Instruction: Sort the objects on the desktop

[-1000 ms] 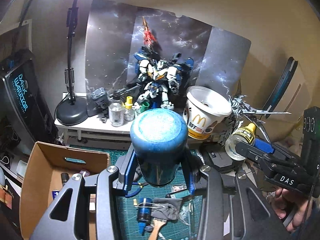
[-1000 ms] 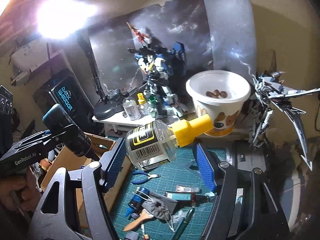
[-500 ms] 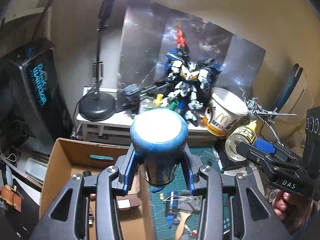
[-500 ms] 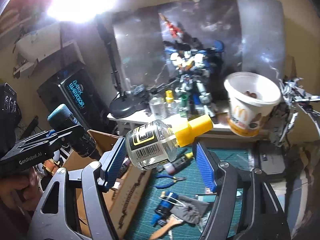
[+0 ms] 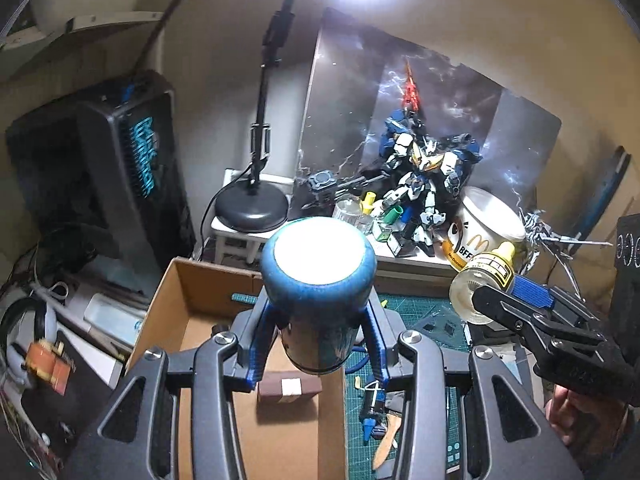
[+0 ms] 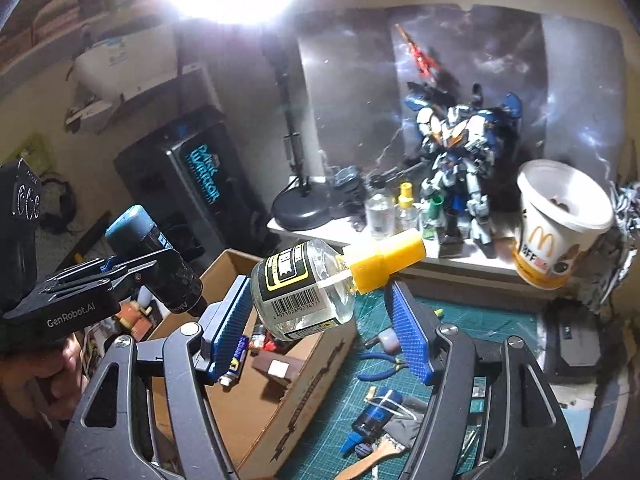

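The left gripper (image 5: 318, 344) clamps a dark can (image 5: 319, 296) above the cardboard box (image 5: 208, 280), nearer it; the right gripper (image 6: 320, 316) grips a glass bottle (image 6: 304, 292), yellow cap pointing away from the box, over its edge.

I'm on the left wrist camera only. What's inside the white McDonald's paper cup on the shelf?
Observer: The white McDonald's paper cup holds a few small brown pieces at its bottom.
Operator: I only see the base of the clear glass bottle in the right gripper. What's on its side?
Observer: A black-and-yellow label with a barcode below it, and the yellow cap points up and to the right.
Operator: The blue-topped dark can in my left gripper blocks the mat. Anything beside the box?
Observer: Blue-handled pliers lie on the green cutting mat, just right of the cardboard box.
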Demonstrator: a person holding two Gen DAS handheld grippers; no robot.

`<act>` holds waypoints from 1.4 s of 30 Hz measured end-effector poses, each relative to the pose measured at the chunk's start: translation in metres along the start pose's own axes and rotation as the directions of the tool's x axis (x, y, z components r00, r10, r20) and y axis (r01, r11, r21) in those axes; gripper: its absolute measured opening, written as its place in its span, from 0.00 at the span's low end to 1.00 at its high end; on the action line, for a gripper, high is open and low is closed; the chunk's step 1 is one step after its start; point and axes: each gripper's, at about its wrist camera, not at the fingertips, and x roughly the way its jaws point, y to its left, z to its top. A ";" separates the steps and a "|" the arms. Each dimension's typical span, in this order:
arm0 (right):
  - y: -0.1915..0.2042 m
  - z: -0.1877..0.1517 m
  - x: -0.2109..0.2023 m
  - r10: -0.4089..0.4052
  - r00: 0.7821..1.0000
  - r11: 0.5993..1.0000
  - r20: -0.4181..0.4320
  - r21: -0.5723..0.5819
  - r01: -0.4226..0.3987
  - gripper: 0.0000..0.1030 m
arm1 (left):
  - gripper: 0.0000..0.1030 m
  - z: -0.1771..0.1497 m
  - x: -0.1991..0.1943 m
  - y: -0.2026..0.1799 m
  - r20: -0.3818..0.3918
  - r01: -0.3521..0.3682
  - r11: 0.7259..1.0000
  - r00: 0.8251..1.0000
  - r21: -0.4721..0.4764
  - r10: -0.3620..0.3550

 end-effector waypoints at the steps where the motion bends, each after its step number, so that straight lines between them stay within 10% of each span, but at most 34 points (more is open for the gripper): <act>1: 0.000 -0.001 -0.002 0.011 1.000 1.000 0.003 -0.002 -0.011 0.63 | 0.39 -0.002 -0.003 -0.001 0.001 -0.016 1.000 1.000 -0.002 0.016; 15: 0.009 -0.013 -0.004 0.119 0.993 0.992 -0.022 -0.031 -0.120 0.63 | 0.39 -0.019 -0.024 -0.001 -0.013 -0.108 0.994 0.994 -0.029 0.108; 32: 0.046 -0.014 0.036 0.052 0.993 0.996 -0.102 -0.063 -0.059 0.63 | 0.40 -0.022 0.016 0.055 -0.157 -0.042 0.993 0.986 0.111 0.059; 42: 0.069 -0.043 0.089 0.099 0.964 0.990 -0.245 -0.077 -0.122 0.63 | 0.39 -0.048 0.059 0.079 -0.301 0.040 0.945 0.952 0.323 0.062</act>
